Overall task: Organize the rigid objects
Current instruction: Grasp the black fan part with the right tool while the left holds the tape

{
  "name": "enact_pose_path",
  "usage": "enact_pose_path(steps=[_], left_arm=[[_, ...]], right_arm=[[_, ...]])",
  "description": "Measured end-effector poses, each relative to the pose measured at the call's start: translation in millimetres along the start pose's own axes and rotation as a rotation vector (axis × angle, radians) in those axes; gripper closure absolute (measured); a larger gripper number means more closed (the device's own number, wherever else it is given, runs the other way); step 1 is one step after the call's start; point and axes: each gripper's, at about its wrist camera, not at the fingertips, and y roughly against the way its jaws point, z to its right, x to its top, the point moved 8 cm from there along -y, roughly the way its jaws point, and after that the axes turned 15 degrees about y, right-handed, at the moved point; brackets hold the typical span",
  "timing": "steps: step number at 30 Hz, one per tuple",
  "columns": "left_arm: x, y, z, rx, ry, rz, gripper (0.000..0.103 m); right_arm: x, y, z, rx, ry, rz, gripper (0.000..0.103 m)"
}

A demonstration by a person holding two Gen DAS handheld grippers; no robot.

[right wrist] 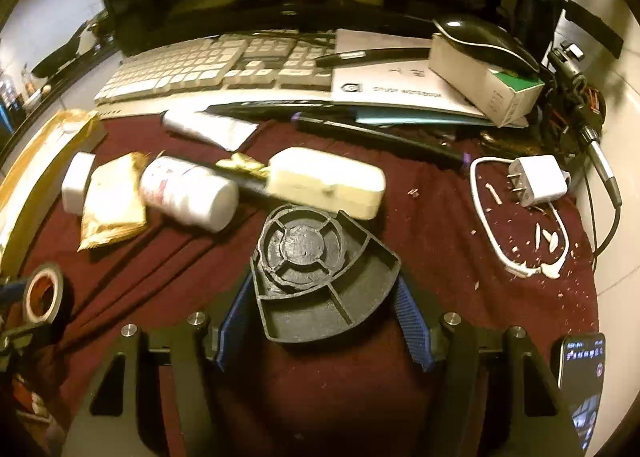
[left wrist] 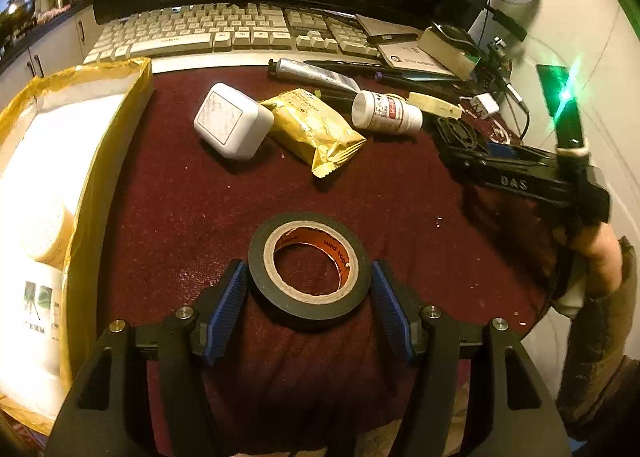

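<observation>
The left gripper is spread wide around a roll of black tape lying flat on the red cloth, its blue pads close beside the roll. The right gripper is likewise held apart around a black fan. Further off are seen a white bottle and a gold packet.

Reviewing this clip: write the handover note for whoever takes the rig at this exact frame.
Left gripper: open, fingers either side of the black tape roll lying on the red cloth; no grip yet.
Right gripper: open, straddling the black fan part.
Yellow box, far left, already holds some white items.
Left out: white case, gold packet, pill bottle.
</observation>
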Motion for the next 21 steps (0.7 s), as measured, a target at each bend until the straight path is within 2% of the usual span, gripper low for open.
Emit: enact_pose_path(steps=[3, 5, 8, 15, 21], left_arm=[[-0.5, -1.5, 0.6, 0.028, -0.027, 0.016, 0.04], [-0.8, -1.0, -0.3, 0.027, -0.029, 0.019, 0.04], [-0.6, -0.3, -2.5, 0.023, -0.031, 0.024, 0.04], [-1.0, 1.8, -5.3, 0.011, -0.016, 0.053, 0.041], [-2.0, 7.4, -10.7, -0.032, 0.036, 0.046, 0.041]], right_arm=[[-4.1, 8.1, -14.3, 0.037, 0.01, 0.011, 0.041], [-7.7, 14.5, -26.9, 0.09, 0.007, 0.023, 0.041], [-12.1, 20.5, -44.5, 0.124, 0.018, 0.03, 0.041], [-16.1, 24.5, -57.6, 0.116, 0.039, 0.039, 0.041], [-16.5, 26.6, -57.6, 0.109, 0.026, 0.047, 0.041]])
